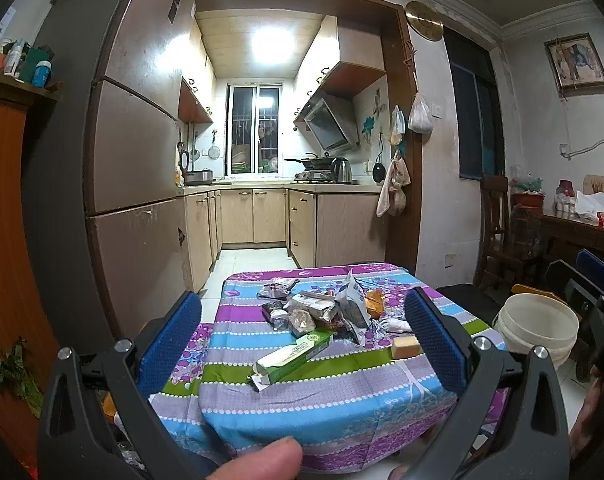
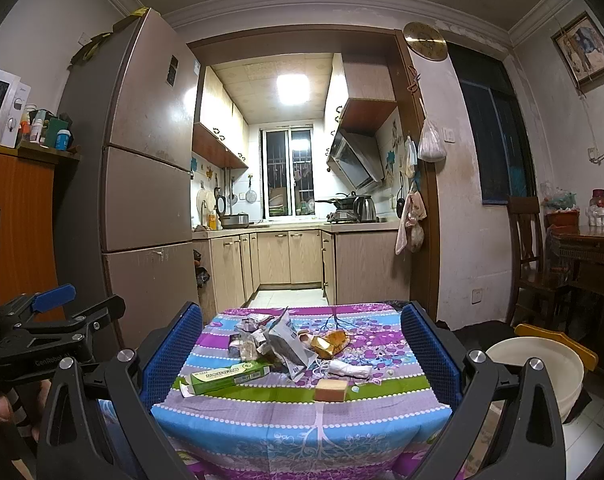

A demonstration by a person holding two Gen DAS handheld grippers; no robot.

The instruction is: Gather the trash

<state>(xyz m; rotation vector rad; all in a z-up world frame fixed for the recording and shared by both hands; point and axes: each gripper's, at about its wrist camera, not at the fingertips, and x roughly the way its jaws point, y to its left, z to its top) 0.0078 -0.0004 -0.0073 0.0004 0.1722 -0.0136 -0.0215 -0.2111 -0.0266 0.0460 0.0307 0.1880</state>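
Both views look over a small bench (image 1: 342, 408) covered with a striped cloth in purple, blue and green, with a kitchen behind it.

The left hand-held gripper (image 1: 302, 340) hangs at the near edge of the bench. Its two blue padded fingers (image 1: 170, 344) stand wide apart and there is nothing between them. A fingertip of the person (image 1: 262, 460) shows at the bottom of the left wrist view. The right hand-held gripper (image 2: 302, 356) is also spread wide and holds nothing; it is near the front edge of the bench too.

The trash lies in a loose pile in the middle of the cloth. Nearest to the front lies a long green and white carton (image 2: 230, 376), flat, with one end flap open. Just beside it, to the right, a small tan block like a sponge (image 2: 331, 390) stands alone. Behind these are a crumpled grey and white paper bag (image 2: 288, 340), tilted, some crushed silver wrappers (image 1: 310, 308), an orange-yellow wrapper (image 2: 330, 342) and a rolled white tissue (image 2: 348, 369). What some smaller pieces are I cannot tell.

On the floor to the right of the bench stands a cream plastic bucket (image 1: 536, 328), apart from the cloth. The left hand-held gripper shows also at the left edge of the right wrist view.
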